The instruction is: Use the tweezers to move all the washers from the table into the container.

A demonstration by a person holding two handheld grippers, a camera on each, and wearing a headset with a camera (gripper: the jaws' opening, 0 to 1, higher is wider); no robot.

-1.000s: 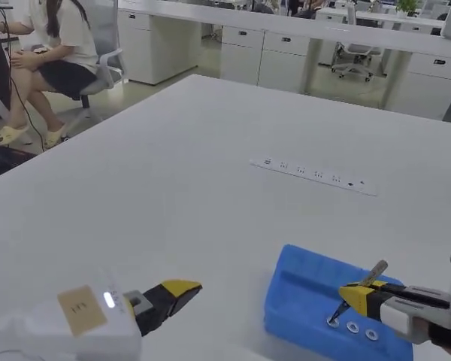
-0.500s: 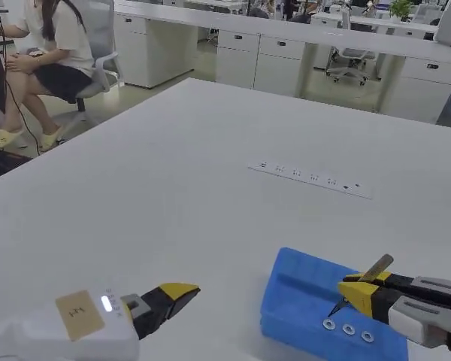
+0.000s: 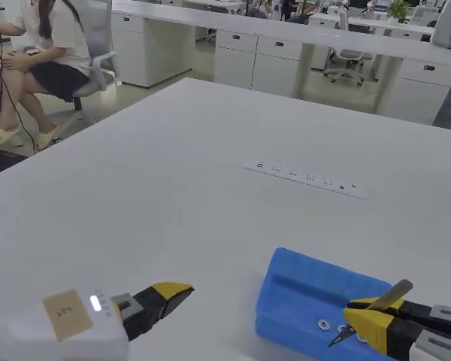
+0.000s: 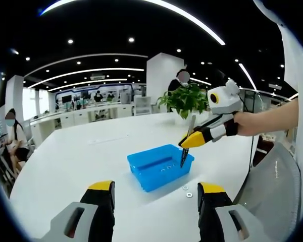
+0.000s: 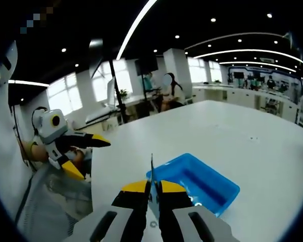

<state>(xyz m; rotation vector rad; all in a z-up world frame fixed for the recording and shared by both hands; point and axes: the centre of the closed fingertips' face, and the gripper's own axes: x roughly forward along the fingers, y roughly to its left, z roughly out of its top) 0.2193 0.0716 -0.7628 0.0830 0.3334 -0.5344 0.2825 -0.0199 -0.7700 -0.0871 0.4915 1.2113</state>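
Counter (image 3: 173, 188): white and wide, in an open office
Left gripper (image 3: 173, 292): nearest; jaws spread wide, holding nothing; idle, apart from the container (image 3: 301, 293)
Right gripper (image 3: 364, 323): clamped on the tweezers (image 4: 184, 154); their tips hang over the blue container; whether they carry a washer, I cannot tell
Done: a few sorted washers (image 3: 323, 325) lie on the container floor
Left to do: two loose washers (image 4: 185, 188) on the counter just beside the container; probably past halfway
Far: power strip (image 3: 304, 178); seated person (image 3: 52, 45)
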